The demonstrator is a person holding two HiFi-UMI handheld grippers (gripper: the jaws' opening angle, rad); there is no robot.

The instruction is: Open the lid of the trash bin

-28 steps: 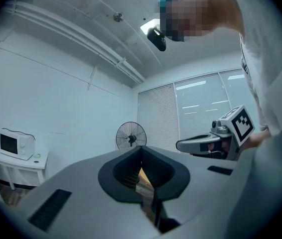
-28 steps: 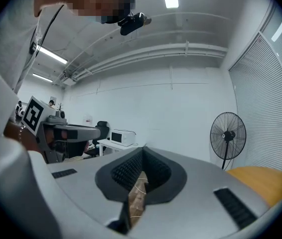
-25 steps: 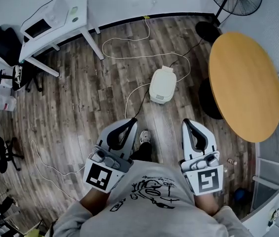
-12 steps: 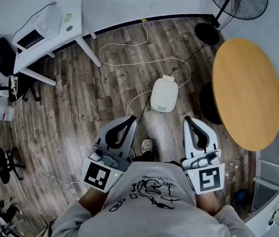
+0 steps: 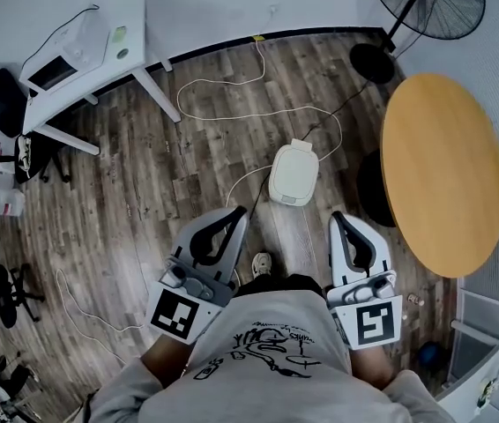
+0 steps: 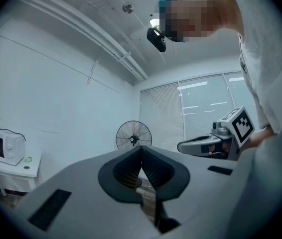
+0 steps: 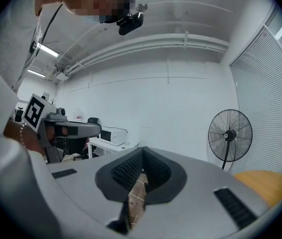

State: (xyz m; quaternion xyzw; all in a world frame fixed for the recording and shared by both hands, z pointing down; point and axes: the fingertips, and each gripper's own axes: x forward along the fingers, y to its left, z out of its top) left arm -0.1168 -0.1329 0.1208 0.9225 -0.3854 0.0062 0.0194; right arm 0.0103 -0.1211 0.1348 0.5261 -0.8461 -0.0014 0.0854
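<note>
Carried low, left claw point(image 5: 235, 215) and right claw point(image 5: 338, 219) pressed together, empty. Well apart from trash bin point(image 5: 290, 197), lid point(image 5: 294, 167) down: likely only approaching.

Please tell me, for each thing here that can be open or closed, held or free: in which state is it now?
trash bin: lid closed, no gripper touching it.
left gripper: jaws together, holding nothing.
right gripper: jaws together, holding nothing.
microwave: door shut.
fan: upright; spinning or not, cannot tell.
</note>
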